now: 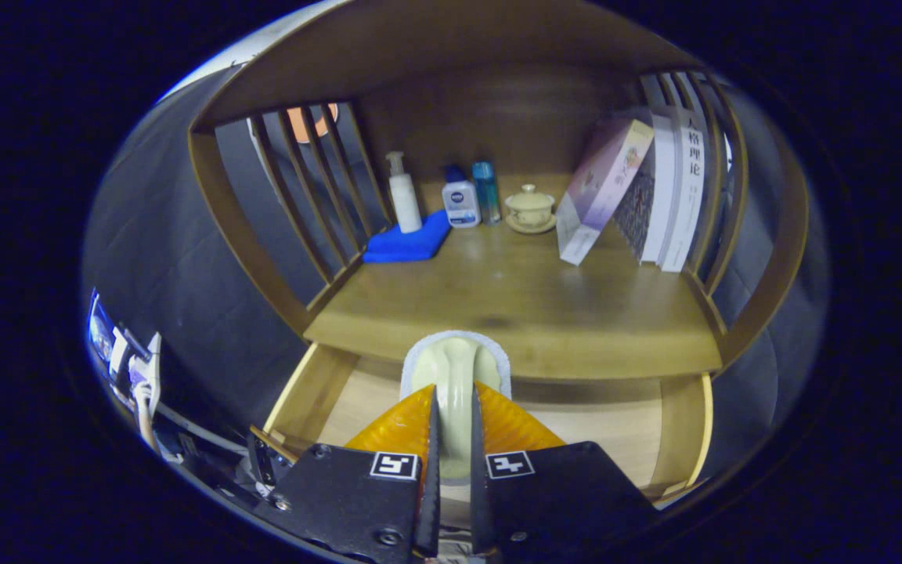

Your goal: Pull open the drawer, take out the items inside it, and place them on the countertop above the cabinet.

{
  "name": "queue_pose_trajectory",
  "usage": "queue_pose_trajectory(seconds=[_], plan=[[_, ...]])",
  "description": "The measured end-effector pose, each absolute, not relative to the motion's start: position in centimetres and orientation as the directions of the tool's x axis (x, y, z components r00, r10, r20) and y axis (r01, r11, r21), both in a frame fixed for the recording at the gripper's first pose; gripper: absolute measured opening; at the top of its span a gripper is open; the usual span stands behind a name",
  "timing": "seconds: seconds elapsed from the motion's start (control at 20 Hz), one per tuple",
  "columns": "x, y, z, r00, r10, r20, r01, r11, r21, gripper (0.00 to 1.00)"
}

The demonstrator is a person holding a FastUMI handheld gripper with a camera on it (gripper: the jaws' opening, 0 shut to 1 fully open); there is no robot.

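Gripper view shows, low centre, the gripper (452, 423) with jaws nearly closed on a pale cream brush-like item (456, 368) lifted above the open drawer (341, 399), so the take-out step is underway and next calls for raising it onto the wooden worktop (514, 305) before the bottles (460, 202) and books (674, 188).
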State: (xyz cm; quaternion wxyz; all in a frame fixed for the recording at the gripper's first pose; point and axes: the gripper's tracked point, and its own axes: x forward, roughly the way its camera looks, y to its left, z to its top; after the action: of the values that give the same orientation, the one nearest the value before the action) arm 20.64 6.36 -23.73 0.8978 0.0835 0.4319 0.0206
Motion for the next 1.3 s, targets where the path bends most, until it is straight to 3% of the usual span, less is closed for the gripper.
queue_pose_trajectory(seconds=[0.25,0.6,1.15,1.3], plan=[[25.6,4.5,-23.1,0.641,0.045,-0.766,0.089,0.987,0.133,0.19],[31.4,2.8,-27.0,0.582,-0.013,-0.813,0.143,0.986,0.087,0.18],[34.8,1.5,-29.3,0.564,-0.123,-0.817,0.183,0.983,-0.022,0.19],[34.4,1.1,-28.3,0.582,-0.157,-0.798,0.208,0.977,-0.040,0.31]])
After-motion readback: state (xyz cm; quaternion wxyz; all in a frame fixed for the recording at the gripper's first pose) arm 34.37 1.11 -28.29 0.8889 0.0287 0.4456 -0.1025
